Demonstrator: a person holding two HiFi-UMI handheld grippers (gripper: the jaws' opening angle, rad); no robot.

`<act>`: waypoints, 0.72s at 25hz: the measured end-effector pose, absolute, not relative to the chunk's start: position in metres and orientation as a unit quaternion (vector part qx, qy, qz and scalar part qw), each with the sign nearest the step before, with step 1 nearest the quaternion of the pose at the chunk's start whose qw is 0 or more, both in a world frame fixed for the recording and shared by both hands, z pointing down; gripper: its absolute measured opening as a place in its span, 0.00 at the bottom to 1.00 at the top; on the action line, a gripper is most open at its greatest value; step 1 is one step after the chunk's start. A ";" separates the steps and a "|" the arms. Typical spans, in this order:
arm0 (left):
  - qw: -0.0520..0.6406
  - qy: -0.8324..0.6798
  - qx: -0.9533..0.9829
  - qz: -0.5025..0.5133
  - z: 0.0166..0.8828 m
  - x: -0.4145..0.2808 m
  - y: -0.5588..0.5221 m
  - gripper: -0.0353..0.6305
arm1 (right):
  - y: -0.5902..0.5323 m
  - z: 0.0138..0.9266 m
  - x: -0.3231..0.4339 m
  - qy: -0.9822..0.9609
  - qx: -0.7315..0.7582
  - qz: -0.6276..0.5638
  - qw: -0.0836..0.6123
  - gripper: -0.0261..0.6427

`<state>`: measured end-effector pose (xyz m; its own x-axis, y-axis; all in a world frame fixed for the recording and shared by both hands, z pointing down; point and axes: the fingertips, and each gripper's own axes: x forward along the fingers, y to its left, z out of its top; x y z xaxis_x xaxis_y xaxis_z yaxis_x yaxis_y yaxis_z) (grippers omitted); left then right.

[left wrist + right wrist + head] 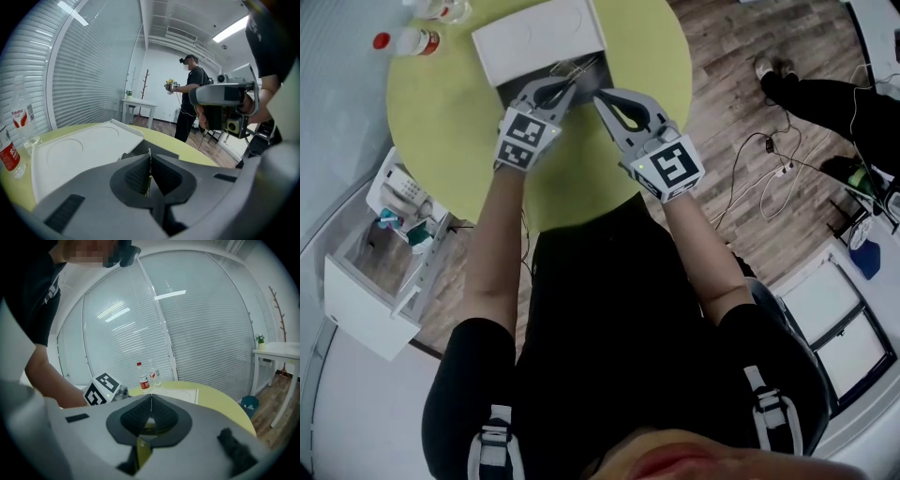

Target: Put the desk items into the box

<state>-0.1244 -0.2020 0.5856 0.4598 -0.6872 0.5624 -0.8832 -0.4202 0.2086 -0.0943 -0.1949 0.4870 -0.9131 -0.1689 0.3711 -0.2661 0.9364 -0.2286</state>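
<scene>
A white box stands at the far side of the round green table (656,56); its lid (539,37) lies open behind the dark tray (581,73). Small wiry items lie in the tray. My left gripper (570,86) is shut, its tips over the tray's near edge. In the left gripper view the pads (138,176) meet with only a thin pale sliver between them, and I cannot tell what it is. My right gripper (600,96) sits just right of it, shut, over the tray's near right corner. Its tips (151,396) touch with nothing between them.
Two water bottles (408,42) stand at the table's far left, beside the lid. A white shelf unit (384,262) sits left of the table. Cables (769,169) trail on the wooden floor at right. Another person (190,93) stands across the room.
</scene>
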 end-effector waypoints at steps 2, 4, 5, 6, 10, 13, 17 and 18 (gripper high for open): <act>0.251 -0.484 0.814 0.200 0.591 -0.125 -0.202 0.08 | -0.196 0.490 -0.093 -0.968 0.111 0.141 0.177 0.06; 0.260 -0.491 0.809 0.192 0.594 -0.129 -0.203 0.08 | -0.197 0.493 -0.093 -0.967 0.110 0.142 0.178 0.06; 0.263 -0.493 0.808 0.188 0.595 -0.130 -0.203 0.08 | -0.197 0.493 -0.093 -0.967 0.109 0.143 0.179 0.06; 0.264 -0.495 0.806 0.187 0.596 -0.130 -0.202 0.08 | -0.197 0.494 -0.093 -0.967 0.109 0.143 0.180 0.06; 0.266 -0.499 0.802 0.193 0.602 -0.130 -0.199 0.08 | -0.199 0.496 -0.092 -0.967 0.107 0.145 0.180 0.06; 0.267 -0.503 0.798 0.197 0.605 -0.130 -0.198 0.08 | -0.198 0.497 -0.094 -0.967 0.104 0.147 0.179 0.06; 0.264 -0.521 0.790 0.186 0.600 -0.135 -0.201 0.14 | -0.194 0.499 -0.097 -0.968 0.098 0.146 0.181 0.06; 0.265 -0.528 0.786 0.180 0.598 -0.138 -0.201 0.17 | -0.193 0.499 -0.098 -0.968 0.096 0.146 0.181 0.06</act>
